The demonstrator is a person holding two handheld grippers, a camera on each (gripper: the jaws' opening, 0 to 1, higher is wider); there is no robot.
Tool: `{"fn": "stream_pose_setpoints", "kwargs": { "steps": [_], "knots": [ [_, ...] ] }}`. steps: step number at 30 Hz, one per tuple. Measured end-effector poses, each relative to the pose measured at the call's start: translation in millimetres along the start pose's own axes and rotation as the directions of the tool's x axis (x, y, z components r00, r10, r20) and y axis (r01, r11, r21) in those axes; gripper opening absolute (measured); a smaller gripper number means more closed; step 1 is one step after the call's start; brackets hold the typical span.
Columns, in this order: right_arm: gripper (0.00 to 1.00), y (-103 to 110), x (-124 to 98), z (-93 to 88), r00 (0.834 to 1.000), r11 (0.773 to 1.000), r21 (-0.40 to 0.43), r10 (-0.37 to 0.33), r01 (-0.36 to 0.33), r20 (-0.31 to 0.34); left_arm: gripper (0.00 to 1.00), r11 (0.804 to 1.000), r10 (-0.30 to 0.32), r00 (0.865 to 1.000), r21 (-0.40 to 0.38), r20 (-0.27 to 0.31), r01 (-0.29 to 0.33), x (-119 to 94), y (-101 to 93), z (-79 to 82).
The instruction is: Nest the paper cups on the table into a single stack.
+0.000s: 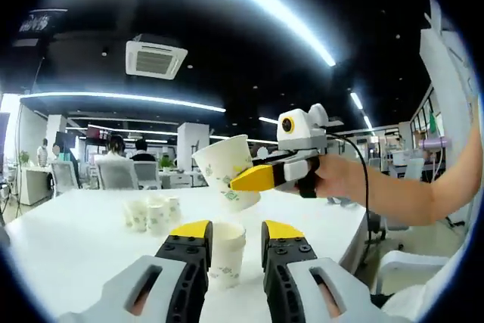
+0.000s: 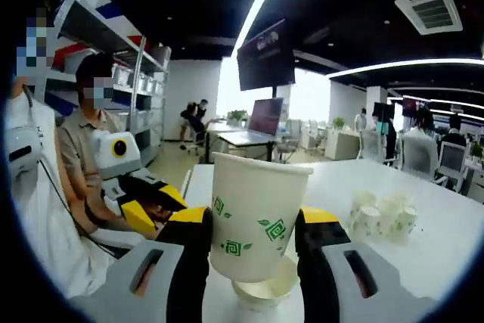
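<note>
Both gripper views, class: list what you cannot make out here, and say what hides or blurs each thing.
1. Lower cup, left gripper view: its base is hidden between the left gripper jaws.
2. Same cup, right gripper view: the held cup in the right gripper hides most of it.
3. Cluster of cups, left gripper view: too small to count.
4. Held cup's print, left gripper view: blurred.

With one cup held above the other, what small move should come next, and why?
Probably lower the right gripper so its held cup slides into the cup on the table, which sits upright between the left gripper fingers. The held cup looks close above it but tilted, so levelling it first seems wise.
</note>
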State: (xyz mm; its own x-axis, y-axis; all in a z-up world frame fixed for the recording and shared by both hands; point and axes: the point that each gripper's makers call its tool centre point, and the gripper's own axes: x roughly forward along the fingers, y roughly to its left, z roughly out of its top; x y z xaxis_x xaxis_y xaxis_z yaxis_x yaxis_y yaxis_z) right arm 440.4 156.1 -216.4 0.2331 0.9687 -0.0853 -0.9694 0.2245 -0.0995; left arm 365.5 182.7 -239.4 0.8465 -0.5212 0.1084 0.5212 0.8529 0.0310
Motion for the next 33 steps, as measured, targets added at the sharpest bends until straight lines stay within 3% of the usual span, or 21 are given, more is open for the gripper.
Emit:
{"fn": "stream_pose_setpoints", "kwargs": {
  "steps": [4,8,15,25,33],
  "knots": [
    [0.47,-21.6,2.3,-13.5,0.994,0.996,0.025,-0.087,0.086,0.073,0.27,1.000,-0.001,1.000,0.004,-0.008,0.001,0.3,2.2,-2.9],
    [0.47,-26.4,4.8,-30.1,0.991,0.993,0.052,-0.109,0.105,0.078,0.27,1.000,0.002,1.000,0.010,-0.015,-0.002,-1.3,4.8,-4.3],
    [0.47,-22.6,10.2,-27.1,0.984,0.988,-0.043,-0.139,0.145,0.114,0.27,1.000,0.014,1.000,0.008,-0.012,-0.014,-2.9,8.8,-4.7],
    [0.48,-20.2,15.4,-51.8,0.982,0.980,-0.084,-0.171,0.178,0.079,0.26,1.000,0.009,1.000,0.023,-0.020,-0.009,-3.0,5.1,-5.9],
    [0.50,-21.6,14.3,-57.3,0.980,0.974,-0.114,-0.193,0.198,0.051,0.25,1.000,0.011,1.000,0.025,-0.021,-0.011,-3.2,6.5,-6.5]
  ]
}}
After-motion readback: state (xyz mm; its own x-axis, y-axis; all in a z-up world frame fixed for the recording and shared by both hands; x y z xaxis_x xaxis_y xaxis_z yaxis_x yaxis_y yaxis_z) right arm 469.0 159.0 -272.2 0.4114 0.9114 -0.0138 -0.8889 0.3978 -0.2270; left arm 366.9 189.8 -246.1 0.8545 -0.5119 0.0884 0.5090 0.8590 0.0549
